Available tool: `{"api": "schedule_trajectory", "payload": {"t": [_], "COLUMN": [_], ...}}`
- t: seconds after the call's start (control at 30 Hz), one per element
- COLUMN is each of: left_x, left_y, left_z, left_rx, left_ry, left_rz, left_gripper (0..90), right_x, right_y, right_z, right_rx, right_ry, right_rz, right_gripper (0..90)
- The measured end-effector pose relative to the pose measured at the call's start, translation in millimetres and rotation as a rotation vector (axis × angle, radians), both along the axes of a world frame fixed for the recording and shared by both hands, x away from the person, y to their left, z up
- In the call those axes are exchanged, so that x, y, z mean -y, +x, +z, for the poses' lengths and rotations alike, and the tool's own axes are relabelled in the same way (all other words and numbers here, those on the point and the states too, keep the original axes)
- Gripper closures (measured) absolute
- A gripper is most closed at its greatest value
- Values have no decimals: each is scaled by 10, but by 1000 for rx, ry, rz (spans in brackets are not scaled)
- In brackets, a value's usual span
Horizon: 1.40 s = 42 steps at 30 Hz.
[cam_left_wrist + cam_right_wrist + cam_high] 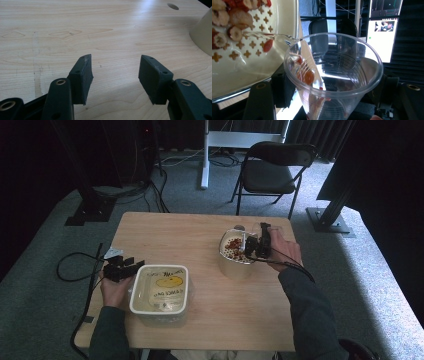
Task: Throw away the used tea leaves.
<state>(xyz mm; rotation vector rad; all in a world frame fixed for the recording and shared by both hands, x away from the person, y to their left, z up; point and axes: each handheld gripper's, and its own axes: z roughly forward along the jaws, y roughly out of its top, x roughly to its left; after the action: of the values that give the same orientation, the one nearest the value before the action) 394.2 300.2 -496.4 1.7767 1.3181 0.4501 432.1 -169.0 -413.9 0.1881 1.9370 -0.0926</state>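
A cream bowl [233, 268] stands at the right of the wooden table [170, 232], holding red berries and dried fruit slices over cross-shaped holes. My right gripper [253, 245] is shut on a clear plastic cup [332, 65], tipped toward the bowl [249, 67]. A thin stream of water [270, 36] runs from the cup's lip into it. In the right gripper view the right gripper [334, 85] grips the cup from both sides. My left gripper [134, 265] rests low at the table's left, and in its own view the left gripper [115, 62] stands open over bare wood.
A white rectangular tub [160, 290] with a yellow-printed lid sits just right of the left gripper. A round hole [239, 227] pierces the table behind the bowl. Cables [75, 265] hang off the left edge. A folding chair [272, 170] stands beyond the table.
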Motion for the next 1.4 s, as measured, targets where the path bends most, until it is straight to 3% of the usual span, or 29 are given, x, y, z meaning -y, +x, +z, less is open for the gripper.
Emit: {"api": "schedule_trajectory", "payload": {"t": [0.4,1.4], "left_x": [-2,-2], "left_y": [0,2], "left_z": [2,1], "left_rx": [0,0], "left_ry": [-2,-2], "left_rz": [1,-1], "left_gripper": [453,453], "right_x": [-7,-30], "right_y": [-3,-3], "right_z": [34,-69], "right_rx": [14,20], "right_ry": [-55,-191], "right_rz": [4,8], "right_gripper": [324,325]}}
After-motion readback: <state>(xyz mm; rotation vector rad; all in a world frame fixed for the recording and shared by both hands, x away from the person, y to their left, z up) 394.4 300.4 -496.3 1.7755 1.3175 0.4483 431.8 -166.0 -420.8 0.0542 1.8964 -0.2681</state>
